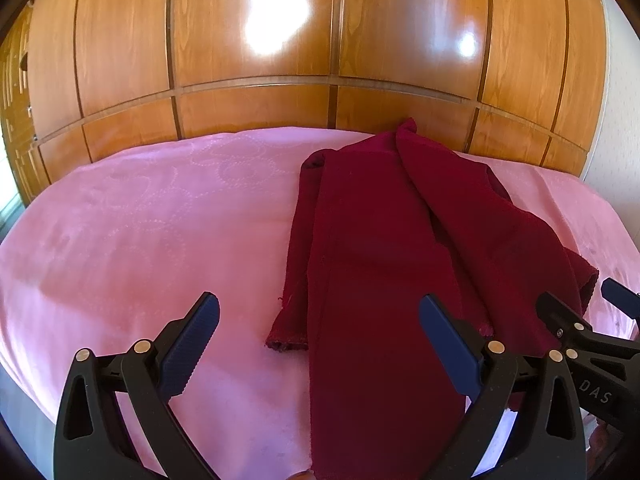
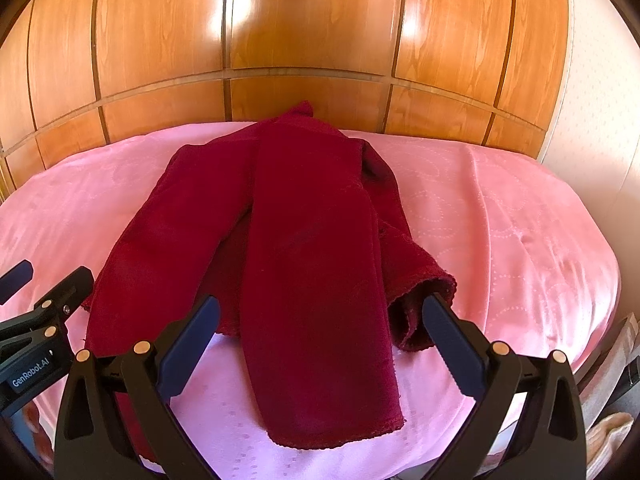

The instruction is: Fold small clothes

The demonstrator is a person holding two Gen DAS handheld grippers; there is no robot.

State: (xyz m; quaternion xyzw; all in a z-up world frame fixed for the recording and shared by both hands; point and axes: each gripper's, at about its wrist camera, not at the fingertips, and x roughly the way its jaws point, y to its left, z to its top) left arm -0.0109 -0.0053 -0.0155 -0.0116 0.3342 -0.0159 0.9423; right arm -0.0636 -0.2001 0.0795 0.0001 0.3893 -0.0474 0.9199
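Now both tongs, left gripper (image 1: 319, 332) and right gripper (image 2: 320, 334), hover spread wide and empty over the near end of a dark red garment (image 2: 312, 248) lying on the pink bedspread (image 2: 500, 216).

- A pink bedspread (image 1: 140, 220) with a faint pattern of dotted rings stretches under and ahead of the fingers, filling the width of both views.
- A glossy wooden panelled wall (image 1: 256, 60) rises beyond the fingertips at the far edge of the bedspread, catching bright patches of light.
- A pale wall (image 2: 592, 120) shows to the right of the fingers.
- Pale folded cloth (image 2: 612, 432) lies low, right of the right finger.
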